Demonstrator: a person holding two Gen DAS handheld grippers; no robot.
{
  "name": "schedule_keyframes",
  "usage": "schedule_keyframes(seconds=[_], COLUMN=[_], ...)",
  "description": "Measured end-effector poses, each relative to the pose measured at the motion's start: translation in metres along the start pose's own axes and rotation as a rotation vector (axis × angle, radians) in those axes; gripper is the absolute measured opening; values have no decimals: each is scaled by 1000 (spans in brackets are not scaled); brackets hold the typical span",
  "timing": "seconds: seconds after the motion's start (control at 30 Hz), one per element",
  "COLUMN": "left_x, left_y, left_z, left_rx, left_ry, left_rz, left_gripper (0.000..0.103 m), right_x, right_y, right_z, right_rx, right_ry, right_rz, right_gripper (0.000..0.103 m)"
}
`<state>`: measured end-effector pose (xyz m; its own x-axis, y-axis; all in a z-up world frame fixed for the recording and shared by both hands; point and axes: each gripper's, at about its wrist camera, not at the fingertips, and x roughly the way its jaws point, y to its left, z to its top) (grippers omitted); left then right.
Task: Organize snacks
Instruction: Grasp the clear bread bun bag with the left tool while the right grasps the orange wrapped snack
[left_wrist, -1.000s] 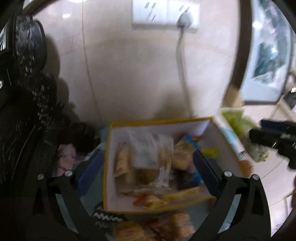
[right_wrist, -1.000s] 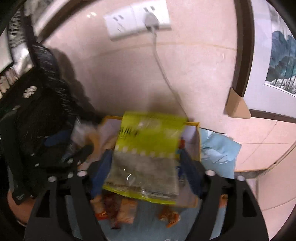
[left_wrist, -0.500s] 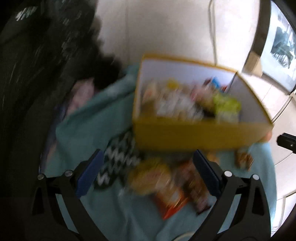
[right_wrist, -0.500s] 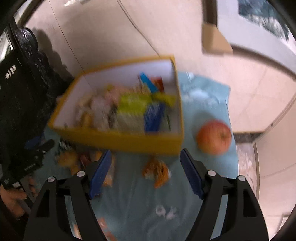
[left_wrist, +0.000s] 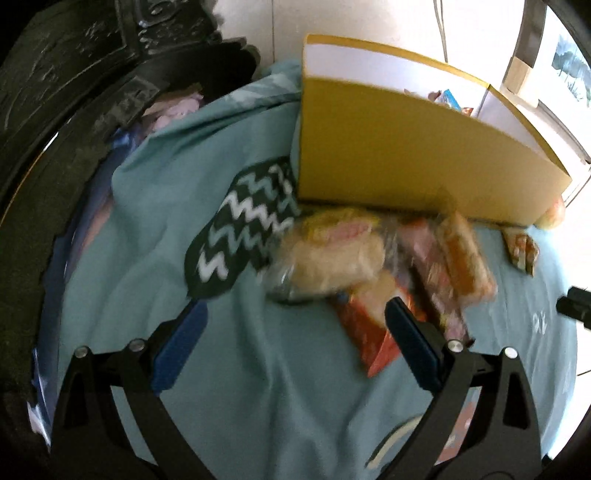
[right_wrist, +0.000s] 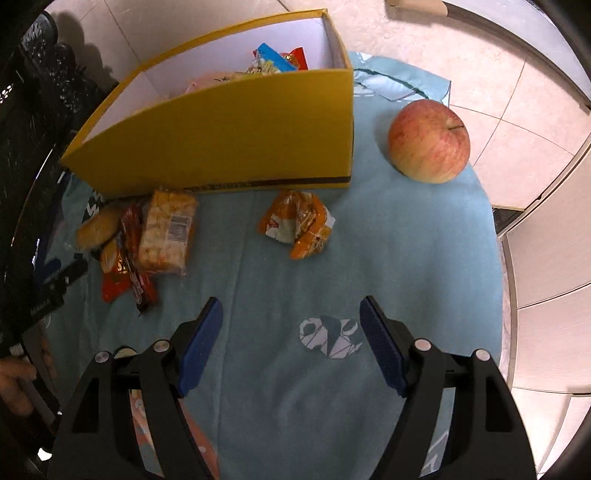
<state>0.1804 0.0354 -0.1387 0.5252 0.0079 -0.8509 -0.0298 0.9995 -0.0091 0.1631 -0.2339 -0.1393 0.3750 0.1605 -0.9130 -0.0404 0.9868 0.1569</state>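
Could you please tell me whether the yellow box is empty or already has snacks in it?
It has snacks in it: the yellow box is open-topped, and several packets show above its front wall. How full it is cannot be told.

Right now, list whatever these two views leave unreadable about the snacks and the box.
- Box contents: in the left wrist view the yellow box near wall hides almost everything inside; the right wrist view shows only the top packets.
- Snack pile: motion-blurred in the left wrist view, labels unreadable.
- Orange packet: print too small, right wrist view.

Left view motion-blurred, glare at right edge; right view sharp, evenly lit; fisheye bending edges.
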Motion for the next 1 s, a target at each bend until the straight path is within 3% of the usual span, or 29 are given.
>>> schedule_keyframes(seconds=[0.23, 0.37, 0.57, 0.8, 0.9, 0.93, 1.0], left_x=[30, 36, 40, 58, 52, 48, 38], left_y=[-17, -25, -37, 0, 12, 16, 18], left_z=[43, 44, 34, 9, -2, -3, -2], left_rx=[22, 71, 107, -2, -28, -54, -74], left_ry=[-22, -32, -30, 64, 37, 16, -29], left_rz=[13, -14, -42, 26, 24, -10, -35], left_gripper=[99, 91, 95, 93, 92, 92, 92], right_x=[6, 12, 23, 54, 74, 73, 71], right_y=[3, -5, -10, 22, 17, 16, 17], right_z=[8, 12, 30, 48, 46, 45, 43], right_rx=[-13, 2, 31, -196, -224, -217, -225], right_ry=[5, -2, -15, -58, 5, -3, 0], right_rz=[-13, -26, -30, -156, -167, -151, -116], right_gripper=[77, 77, 77, 77, 75, 73, 59])
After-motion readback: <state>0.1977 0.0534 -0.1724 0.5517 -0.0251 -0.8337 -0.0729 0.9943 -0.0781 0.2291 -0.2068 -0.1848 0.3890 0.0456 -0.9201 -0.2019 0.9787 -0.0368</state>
